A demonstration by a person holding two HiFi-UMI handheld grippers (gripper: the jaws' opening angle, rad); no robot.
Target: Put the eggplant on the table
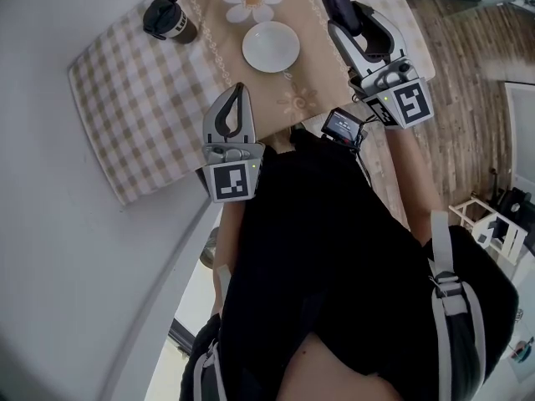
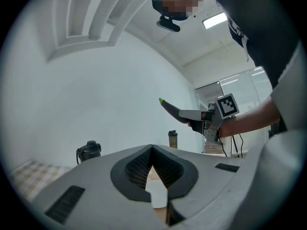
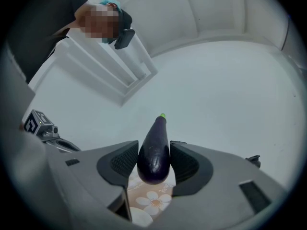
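Right gripper (image 3: 153, 163) jaws clamp eggplant (image 3: 154, 147) by fat end, centre frame, above table (image 1: 142, 90). Left gripper (image 2: 152, 150) closed, empty. Risk: glossy skin slips; eggplant drops onto plate (image 1: 271, 46).

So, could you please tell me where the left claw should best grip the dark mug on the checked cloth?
Probably take the dark mug round its body, below the lid, coming in level from the person's side. It stands upright on the checked cloth with nothing close beside it, so its round sides are free. The left claw is shut and must open first.
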